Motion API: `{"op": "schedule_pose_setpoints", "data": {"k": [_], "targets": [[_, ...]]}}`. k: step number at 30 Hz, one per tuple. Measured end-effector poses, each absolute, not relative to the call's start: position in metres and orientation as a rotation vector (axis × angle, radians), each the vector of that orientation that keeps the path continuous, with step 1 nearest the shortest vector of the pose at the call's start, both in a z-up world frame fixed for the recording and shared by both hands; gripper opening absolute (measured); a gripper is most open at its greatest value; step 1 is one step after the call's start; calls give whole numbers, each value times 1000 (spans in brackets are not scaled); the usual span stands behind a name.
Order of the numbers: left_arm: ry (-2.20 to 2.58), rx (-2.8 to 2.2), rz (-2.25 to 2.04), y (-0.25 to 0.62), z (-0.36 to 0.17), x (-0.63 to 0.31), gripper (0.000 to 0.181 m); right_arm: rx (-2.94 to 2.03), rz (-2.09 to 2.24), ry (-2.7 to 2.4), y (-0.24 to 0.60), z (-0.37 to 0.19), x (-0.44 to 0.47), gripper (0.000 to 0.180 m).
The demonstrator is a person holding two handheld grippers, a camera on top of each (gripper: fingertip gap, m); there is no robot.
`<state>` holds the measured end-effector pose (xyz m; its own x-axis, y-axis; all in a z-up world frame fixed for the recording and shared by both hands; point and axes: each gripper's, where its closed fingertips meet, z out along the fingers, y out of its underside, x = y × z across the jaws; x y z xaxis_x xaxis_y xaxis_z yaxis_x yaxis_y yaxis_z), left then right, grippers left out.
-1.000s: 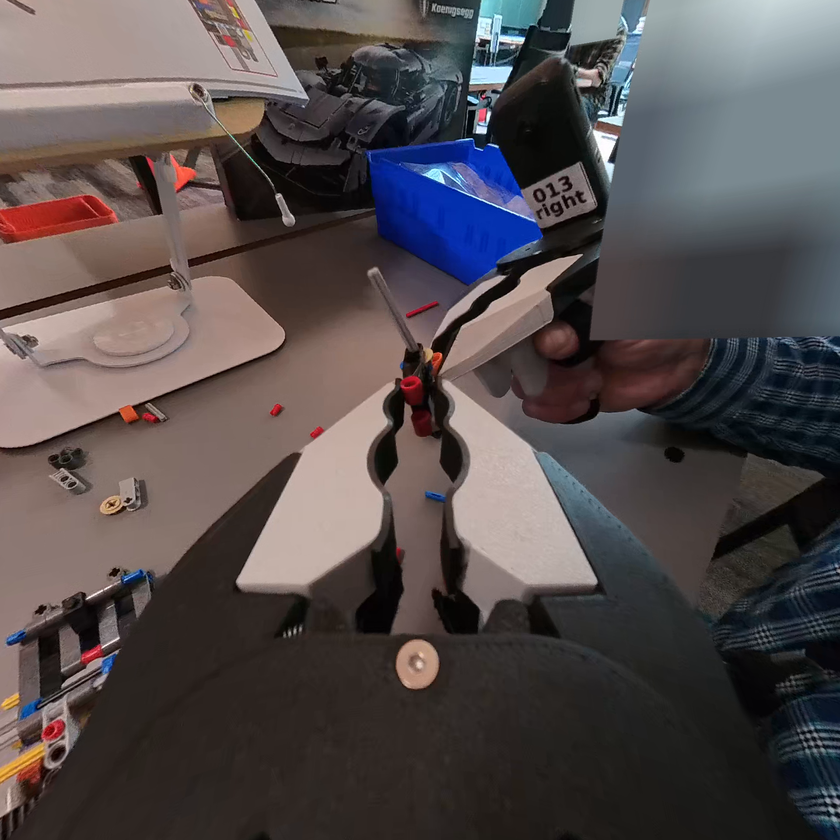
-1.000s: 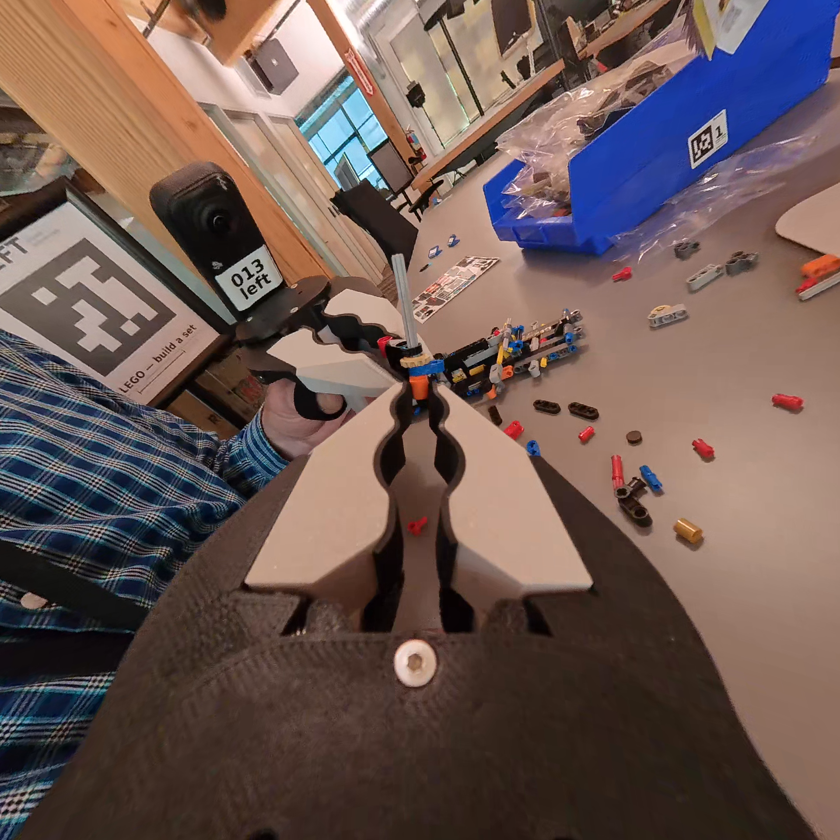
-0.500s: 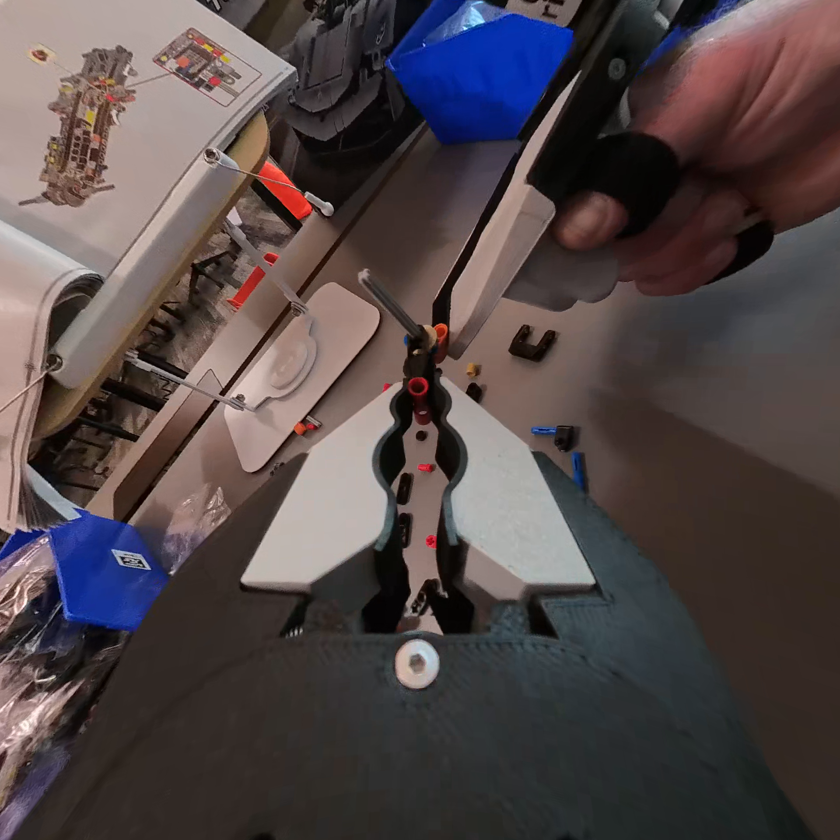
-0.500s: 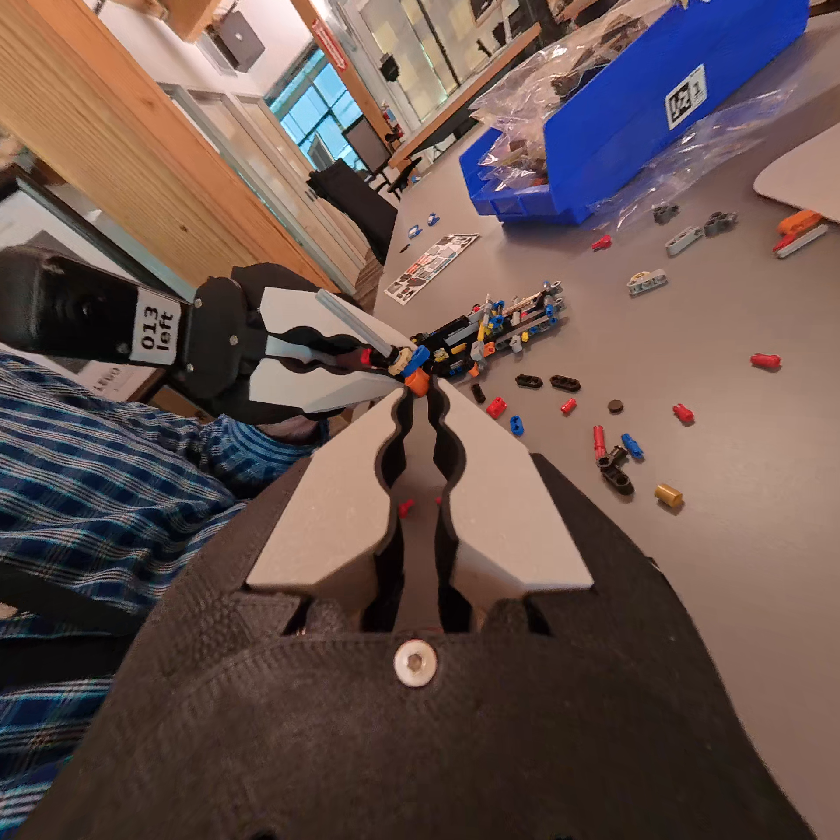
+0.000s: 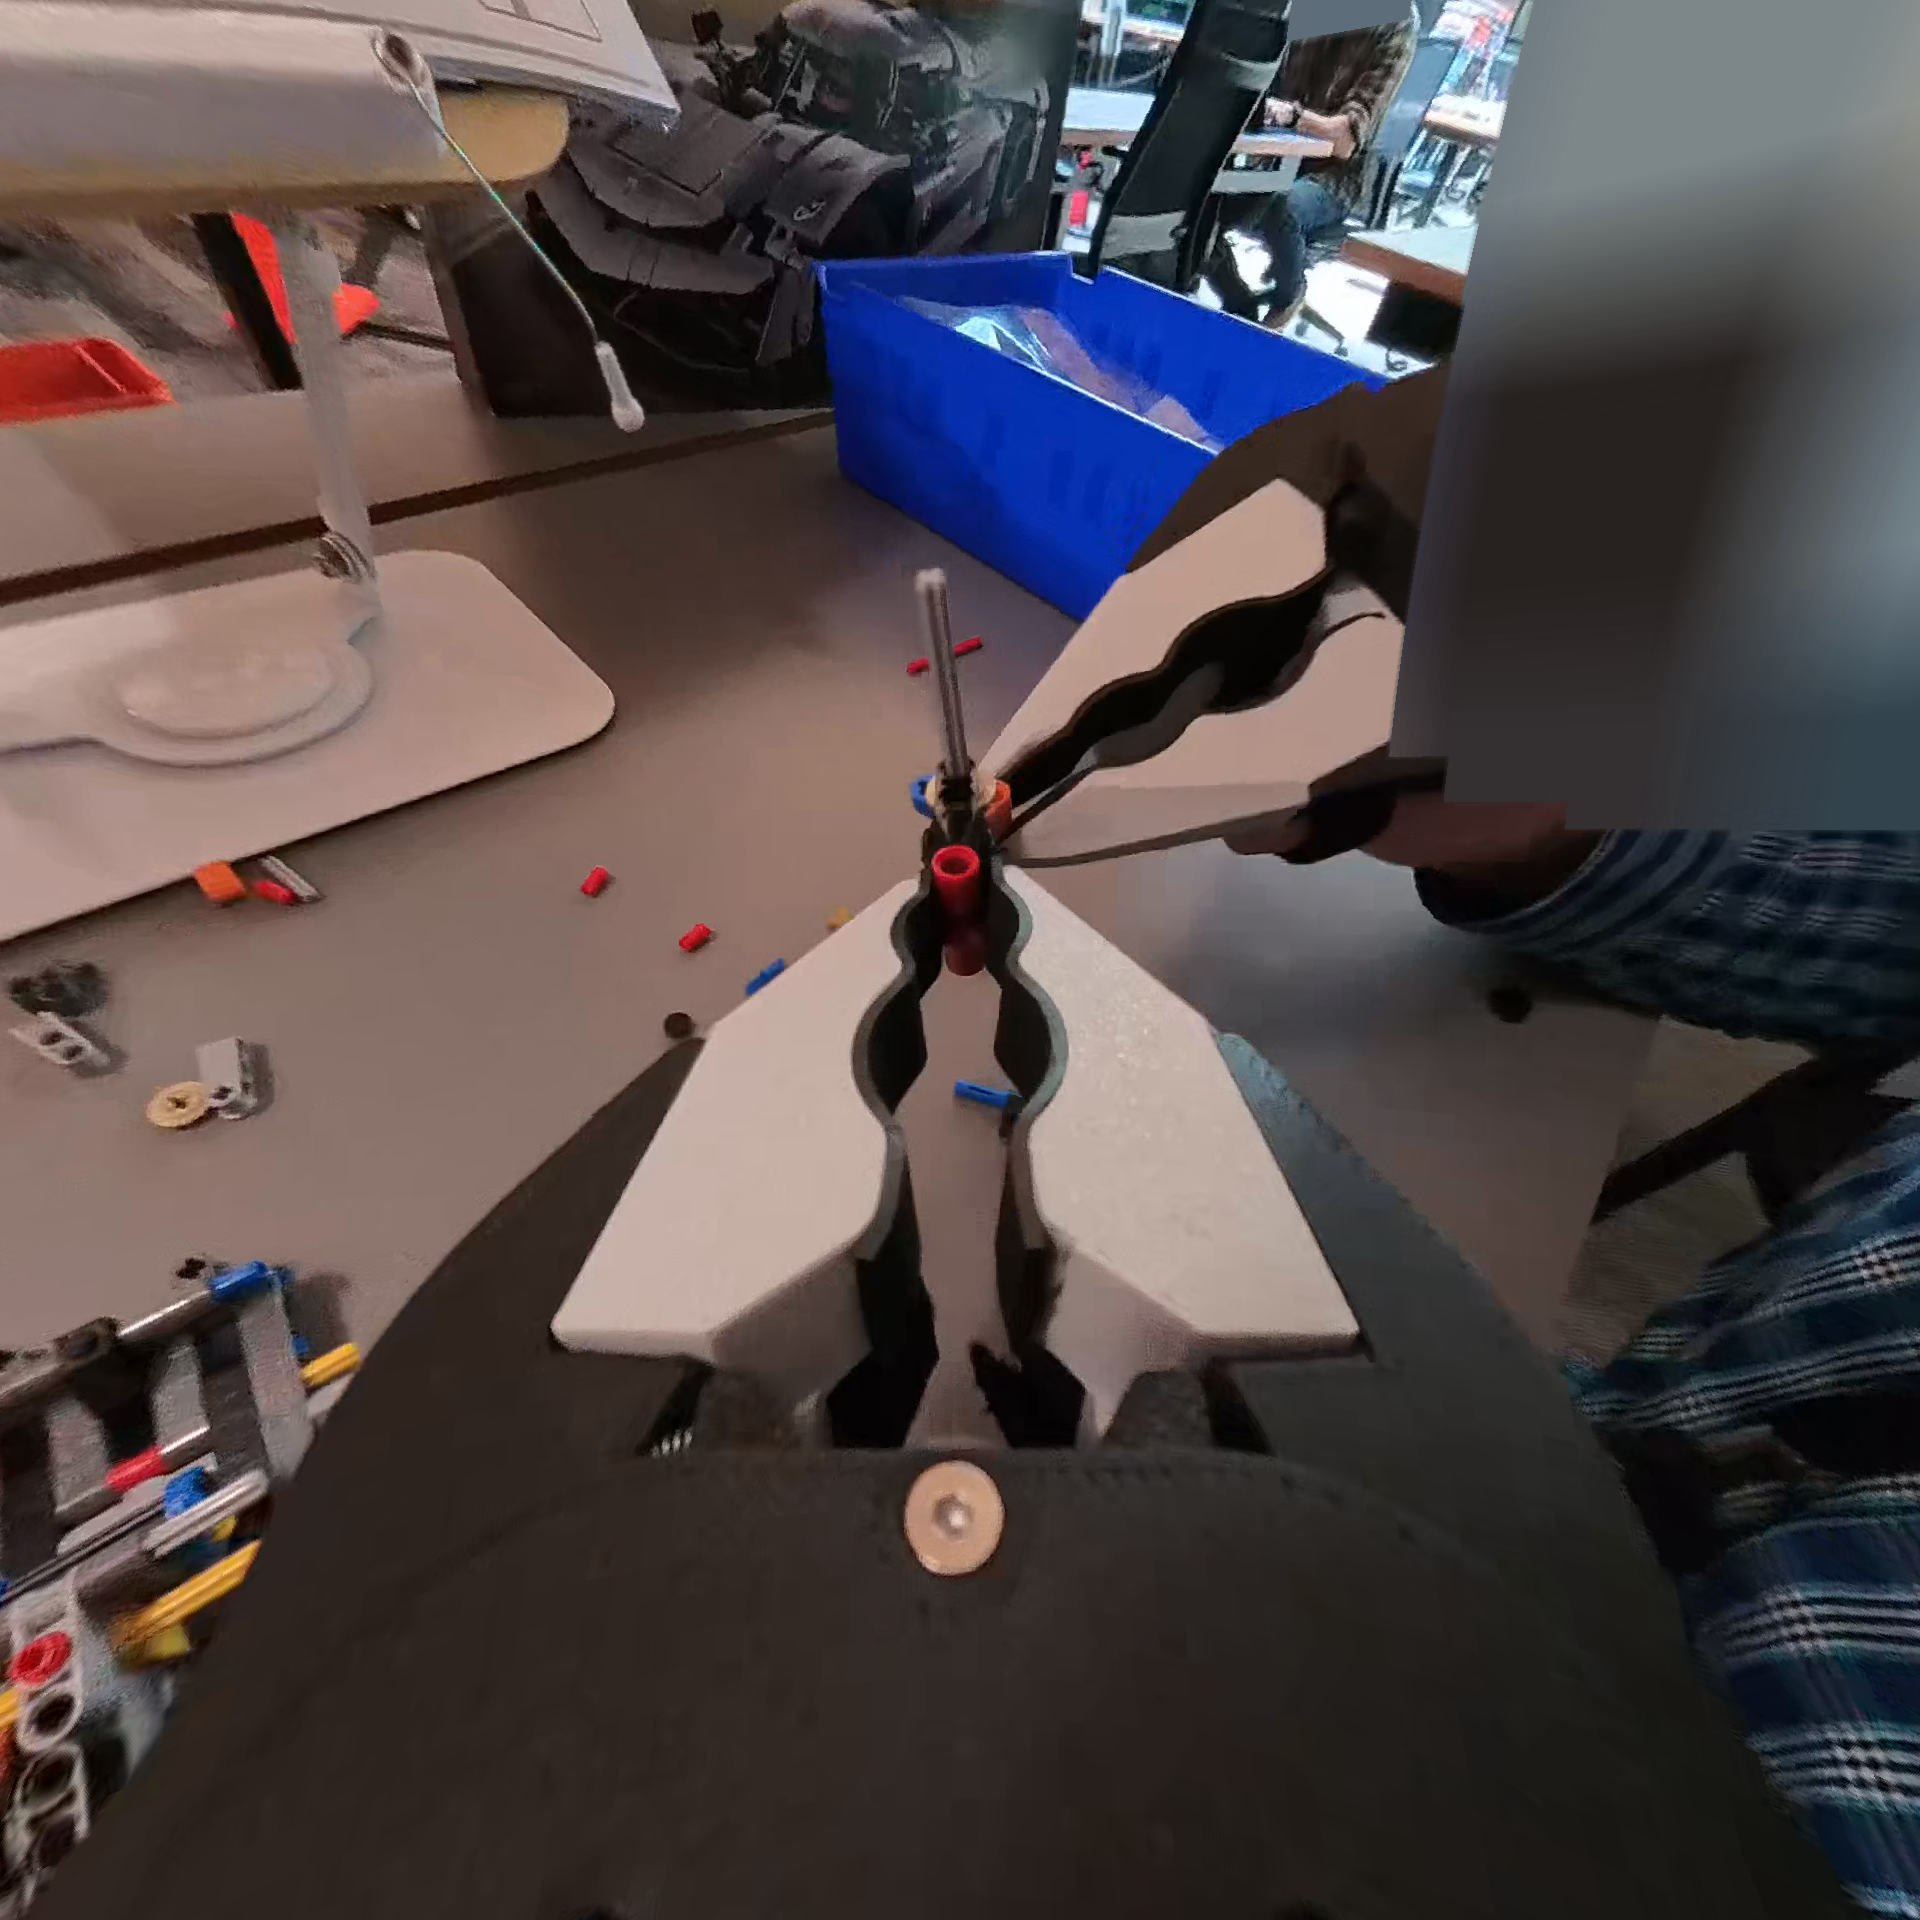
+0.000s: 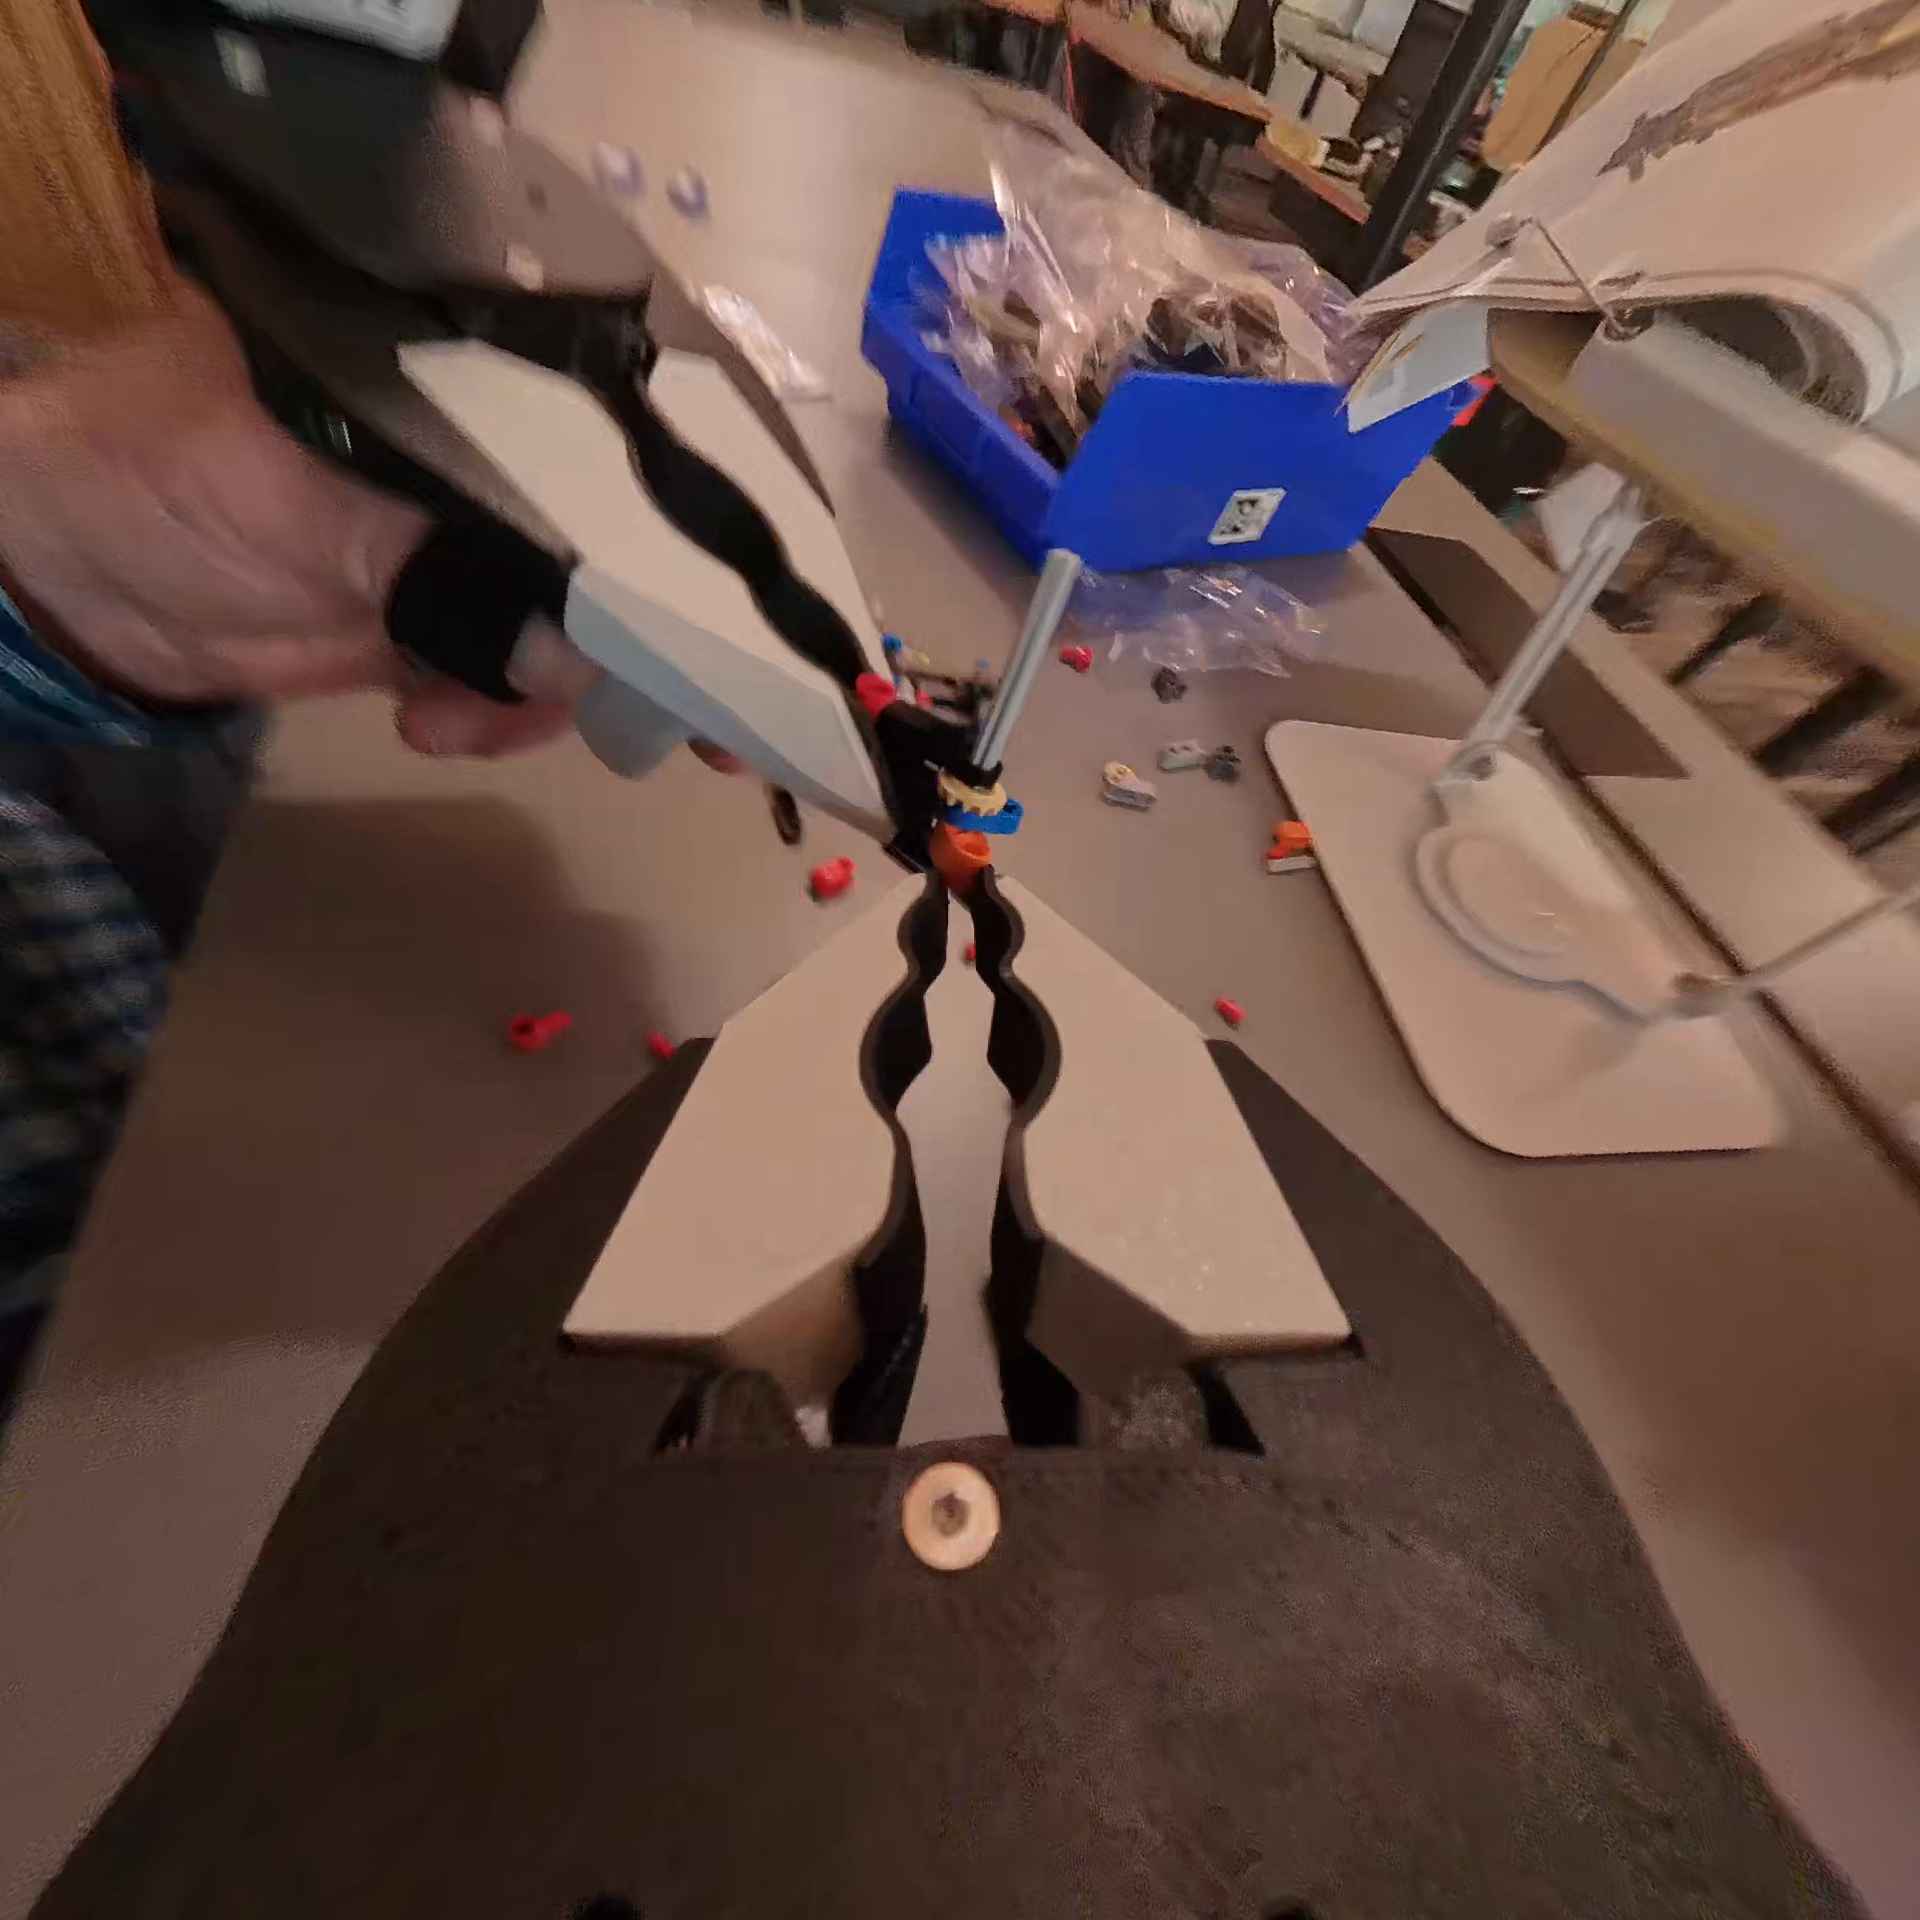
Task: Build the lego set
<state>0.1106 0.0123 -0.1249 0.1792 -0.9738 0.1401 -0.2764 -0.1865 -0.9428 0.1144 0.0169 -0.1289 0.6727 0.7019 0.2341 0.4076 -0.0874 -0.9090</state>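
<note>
With the left gripper (image 5: 961, 914) clamped on the red-pinned black end of the small lego sub-assembly (image 6: 961, 805) held above the grey table (image 5: 644, 790), and the right gripper (image 6: 961, 883) pinching its orange bush, twisting could slip its long grey axle (image 6: 1023, 660) or scatter 2 stacked pieces.

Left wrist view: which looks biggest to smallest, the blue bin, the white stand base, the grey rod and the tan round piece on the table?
1. white stand base
2. blue bin, close in size
3. grey rod
4. tan round piece
</note>
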Motion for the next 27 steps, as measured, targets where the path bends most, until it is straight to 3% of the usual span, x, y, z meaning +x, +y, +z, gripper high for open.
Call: {"op": "schedule_pose_setpoints", "data": {"k": [3,8,11,18,27], "targets": [[1117,-1598,-1176,18,-103,105,5,-1758,195,-989,16,-150,119,0],[1166,-1674,-1180,14,-126,109,6,-1771,513,-861,13,-139,117,0],[1155,-1687,-1260,14,-126,109,6,-1748,674,-827,9,-129,115,19],[1150,-1665,-1378,5,-121,115,5,-1728,872,-733,10,-119,110,6],[1152,-1640,-1525,-3,-116,116,6,-1692,1108,-639,5,-111,110,5]]}}
